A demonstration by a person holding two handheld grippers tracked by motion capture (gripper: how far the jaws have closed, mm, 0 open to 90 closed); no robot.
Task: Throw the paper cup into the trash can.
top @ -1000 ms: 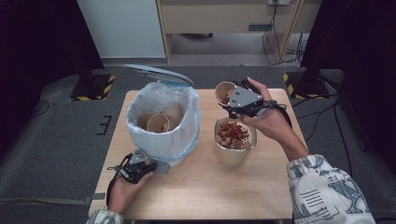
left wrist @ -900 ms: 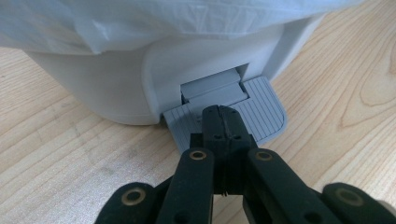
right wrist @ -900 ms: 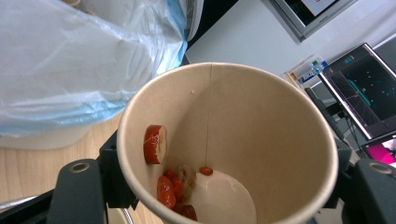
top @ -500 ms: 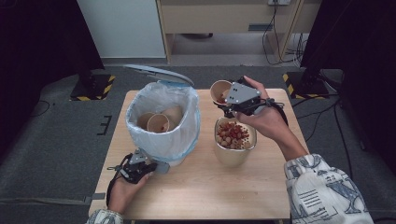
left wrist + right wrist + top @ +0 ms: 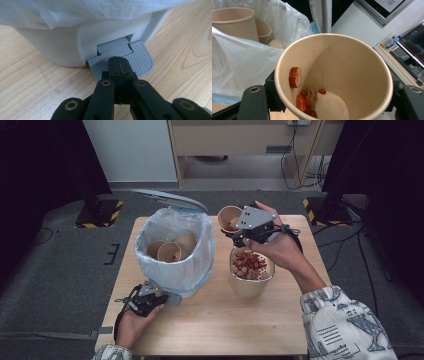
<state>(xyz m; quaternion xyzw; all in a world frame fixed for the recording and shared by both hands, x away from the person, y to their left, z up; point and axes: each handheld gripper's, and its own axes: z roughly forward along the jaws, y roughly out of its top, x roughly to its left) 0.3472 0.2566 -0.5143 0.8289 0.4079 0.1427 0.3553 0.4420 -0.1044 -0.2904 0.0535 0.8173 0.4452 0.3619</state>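
Two claws work on the wooden counter [image 5: 220, 320]. Biggest is the white bin [image 5: 175, 251] lined with a plastic bag, its lid [image 5: 170, 200] raised and paper cups lying inside. Just right of it stands a paper bowl [image 5: 251, 272] heaped with red and tan bits. Above that bowl the right claw [image 5: 239, 231] is clamped on a tilted paper cup [image 5: 229, 218] holding a few red pieces [image 5: 305, 101]. The left claw [image 5: 120, 65], jaws together, presses the bin's grey pedal [image 5: 140, 60].
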